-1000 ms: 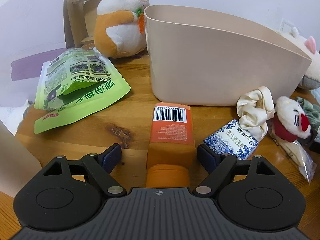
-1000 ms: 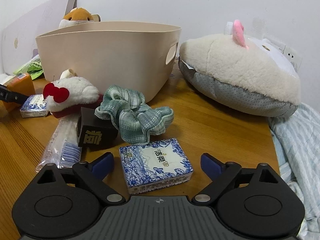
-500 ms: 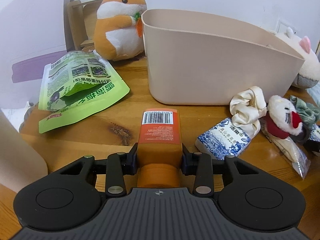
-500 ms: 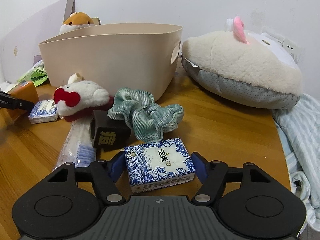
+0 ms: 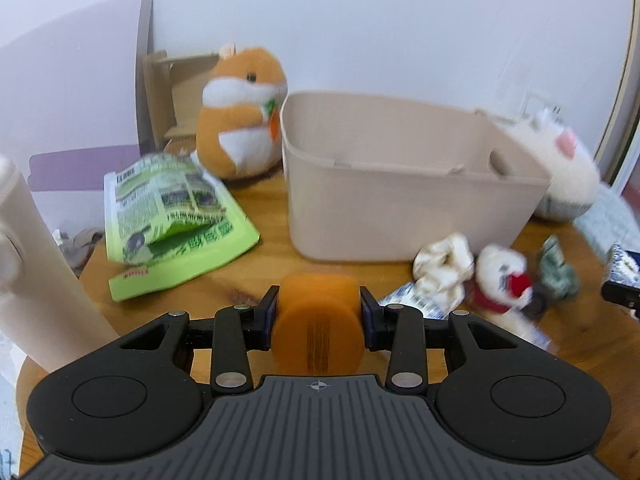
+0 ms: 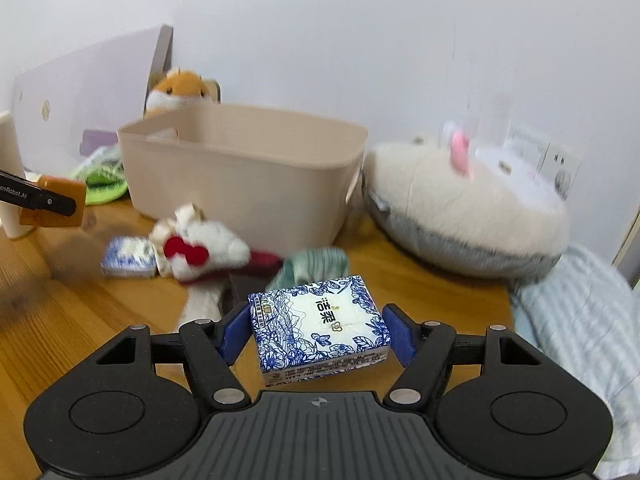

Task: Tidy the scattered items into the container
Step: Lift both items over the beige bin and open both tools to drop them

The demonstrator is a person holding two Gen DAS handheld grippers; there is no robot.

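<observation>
Nearest, the left gripper [image 5: 319, 314] has its jaws clamped on a smooth orange tube [image 5: 318, 330], lifted off the wooden table [image 5: 272, 216]. The right gripper [image 6: 316, 336] has its jaws pressed on a glossy blue-and-white tissue pack [image 6: 320, 328], also held clear of the table. Beyond them lie a cream scrunchie [image 5: 444, 256], a small white plush [image 5: 500, 280] with a red bow, a green scrunchie [image 5: 558, 272] and a crinkled green pouch [image 5: 172, 220]. Farther back stands the beige plastic container [image 5: 400, 196], smooth-walled and rounded; its inside shows nothing. A fuzzy orange hamster plush [image 5: 240, 120] sits far left.
</observation>
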